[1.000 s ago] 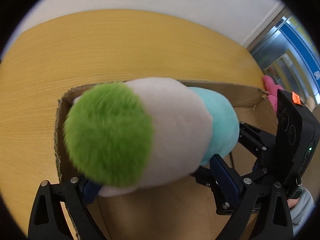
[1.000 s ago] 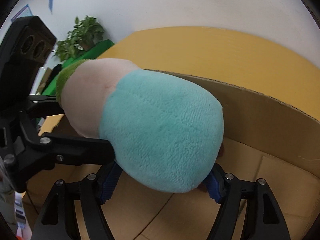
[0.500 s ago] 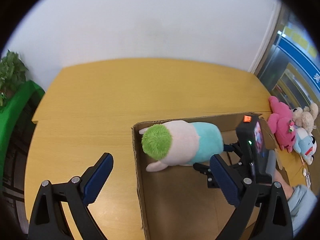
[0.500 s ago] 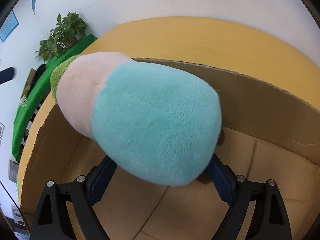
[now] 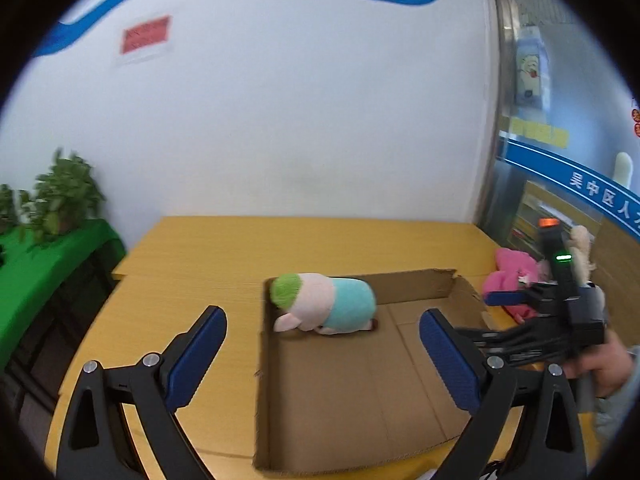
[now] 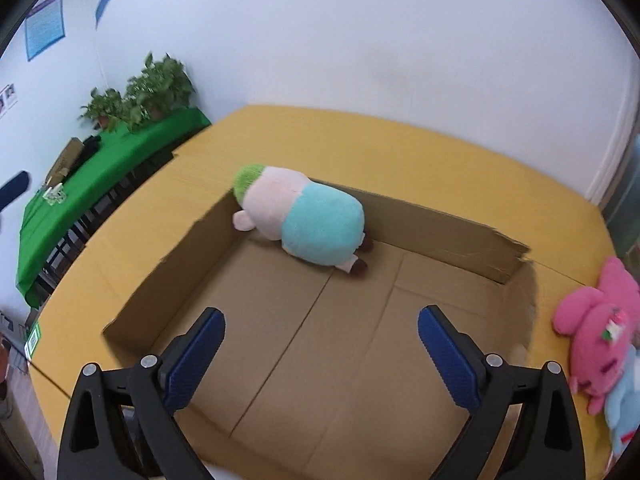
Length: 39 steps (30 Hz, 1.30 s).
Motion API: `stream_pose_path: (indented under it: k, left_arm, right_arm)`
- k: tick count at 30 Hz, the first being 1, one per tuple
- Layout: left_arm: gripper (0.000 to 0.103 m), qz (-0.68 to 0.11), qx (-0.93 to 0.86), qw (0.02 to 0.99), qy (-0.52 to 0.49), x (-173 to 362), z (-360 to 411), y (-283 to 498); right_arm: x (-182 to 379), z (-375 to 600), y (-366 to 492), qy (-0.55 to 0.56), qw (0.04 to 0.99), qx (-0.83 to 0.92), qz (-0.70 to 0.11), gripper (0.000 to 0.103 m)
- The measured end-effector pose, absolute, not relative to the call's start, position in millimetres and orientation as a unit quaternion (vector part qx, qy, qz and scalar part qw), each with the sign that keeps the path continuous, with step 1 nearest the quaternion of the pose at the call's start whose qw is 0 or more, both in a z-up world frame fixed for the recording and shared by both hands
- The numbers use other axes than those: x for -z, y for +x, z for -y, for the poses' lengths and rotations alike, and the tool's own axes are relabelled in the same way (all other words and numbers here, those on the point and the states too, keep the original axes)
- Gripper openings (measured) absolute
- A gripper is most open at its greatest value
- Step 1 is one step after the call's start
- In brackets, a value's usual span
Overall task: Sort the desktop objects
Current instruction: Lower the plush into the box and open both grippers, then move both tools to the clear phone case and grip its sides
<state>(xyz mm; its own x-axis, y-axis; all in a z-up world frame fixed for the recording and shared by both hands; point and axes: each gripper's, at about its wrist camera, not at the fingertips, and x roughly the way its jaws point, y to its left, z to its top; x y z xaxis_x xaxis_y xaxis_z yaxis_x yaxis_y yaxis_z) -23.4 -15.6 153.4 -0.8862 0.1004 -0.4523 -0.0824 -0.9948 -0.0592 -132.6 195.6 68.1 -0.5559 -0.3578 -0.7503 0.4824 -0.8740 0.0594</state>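
White wall backs a yellow table (image 6: 420, 168), and on the table sits an open cardboard box (image 6: 452, 236) with low walls. One plush (image 6: 304, 216), green-haired with a pale head and teal body, lies on its side in the box's far left corner, its head against the corner and its back along the far wall; the left wrist view shows it in the same spot (image 5: 324, 304). Nothing grips it. The left gripper (image 5: 324, 356) hangs above the near left part of the box with its jaws spread wide and nothing between them, and the right gripper (image 6: 320, 356) is likewise wide and empty, raised over the near half of the box. In the left view the right gripper (image 5: 500, 299) shows from the side, held in a hand (image 5: 612, 364) just right of the box. So one toy appears sorted. What is left, as far as can be seen, is the heap outside the box at its right end: a pink plush (image 6: 600, 320) touching a pale blue one (image 6: 628, 404) below it (the left view also shows a cream one (image 5: 580, 252) behind the pink, partly hidden by the gripper). The rest of the box floor is bare, so there is room for them. My judgement is that the task is early, roughly a quarter done, with the pink plush the nearest next pick for the right gripper.
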Motion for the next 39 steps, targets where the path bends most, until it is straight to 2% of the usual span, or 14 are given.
stream_pose_path:
  k: [3,7,12,15,23,29,33,35,37,39]
  left_arm:
    - [0.100,-0.002,-0.980,-0.003,-0.199,-150.4,13.0,15.2]
    - [0.100,0.014,-0.975,0.027,-0.222,-141.6,10.6,44.8]
    - [0.100,0.007,-0.960,0.047,-0.275,-116.1,-3.3,69.0]
    - [0.100,0.012,-0.946,0.075,-0.314,-91.6,-13.3,81.0]
    - [0.100,0.083,-0.864,0.216,-0.448,-16.2,-57.0,102.1]
    - [0.100,0.065,-0.822,0.273,-0.496,15.8,-106.6,104.1]
    - [0.100,0.056,-0.814,0.285,-0.502,21.3,-117.4,108.0]
    - [0.100,0.054,-0.811,0.283,-0.509,25.8,-116.3,109.7]
    - [0.100,0.057,-0.810,0.275,-0.515,29.5,-109.7,109.7]
    - [0.100,0.066,-0.807,0.267,-0.523,34.2,-101.6,109.9]
  right_arm:
    - [-91.4,-249.5,-61.0,0.373,0.227,0.898,-0.056,0.102]
    - [-107.9,-264.8,0.5,0.340,0.206,0.916,-0.054,0.103]
    - [-97.2,-293.1,60.0,0.332,0.192,0.922,-0.054,0.103]
    - [-72.7,-316.5,89.6,0.355,0.193,0.914,-0.040,0.103]
    - [57.4,-374.1,169.9,0.528,0.156,0.835,0.019,0.101]
    - [92.5,-351.8,193.3,0.554,0.146,0.820,-0.012,0.100]
    - [104.2,-327.4,193.0,0.554,0.130,0.819,-0.066,0.100]
    - [107.8,-312.6,195.0,0.545,0.145,0.821,-0.089,0.097]
    - [107.9,-296.3,197.9,0.532,0.170,0.823,-0.107,0.088]
    - [107.6,-282.2,198.8,0.521,0.195,0.822,-0.121,0.085]
